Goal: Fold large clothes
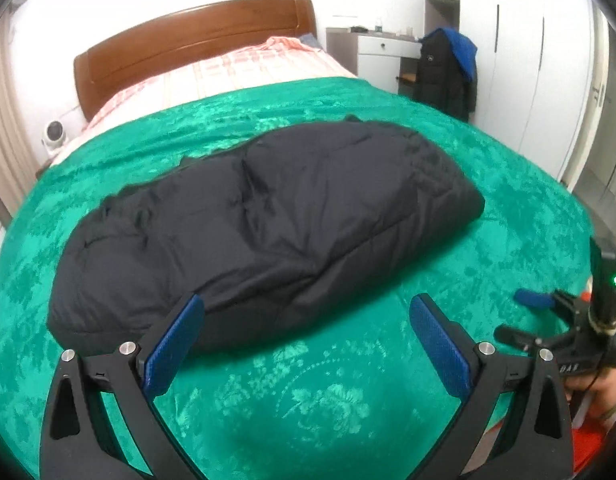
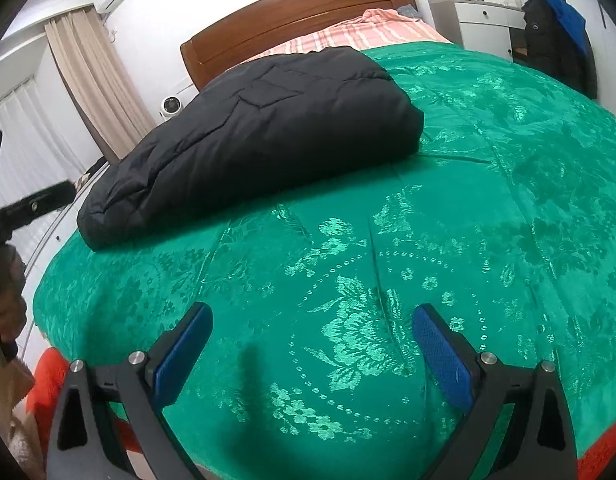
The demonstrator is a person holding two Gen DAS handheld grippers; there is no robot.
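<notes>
Bedroom scene seen from two cameras mounted on hand-held tongs. A dark navy quilted puffer coat (image 1: 263, 232), folded into a thick oblong bundle, lies on a bright green bedspread with a shiny floral pattern (image 1: 348, 392) that covers most of a bed. Beyond the green cover, a pink and white checked sheet (image 1: 235, 68) runs up to a curved brown wooden headboard (image 1: 195, 40).

The left tongs (image 1: 305, 346), black with blue textured pads, hover above the bedspread with their jaws spread wide and nothing between them. The tip of their left finger overlaps the near edge of the coat in the left wrist view; whether it touches the fabric is hard to tell. The right tongs (image 2: 312, 354) are likewise released and empty, above bare bedspread, well apart from the coat, which sits further up the bed and to the left in the right wrist view.

At the right edge of the left wrist view, a hand (image 1: 604, 396) grips the handle of the right tool.

Beside the bed stands a white drawer unit (image 1: 382, 60), and a dark jacket with a blue hood (image 1: 448, 72) hangs nearby. Beige curtains (image 2: 91, 80) hang at the left
</notes>
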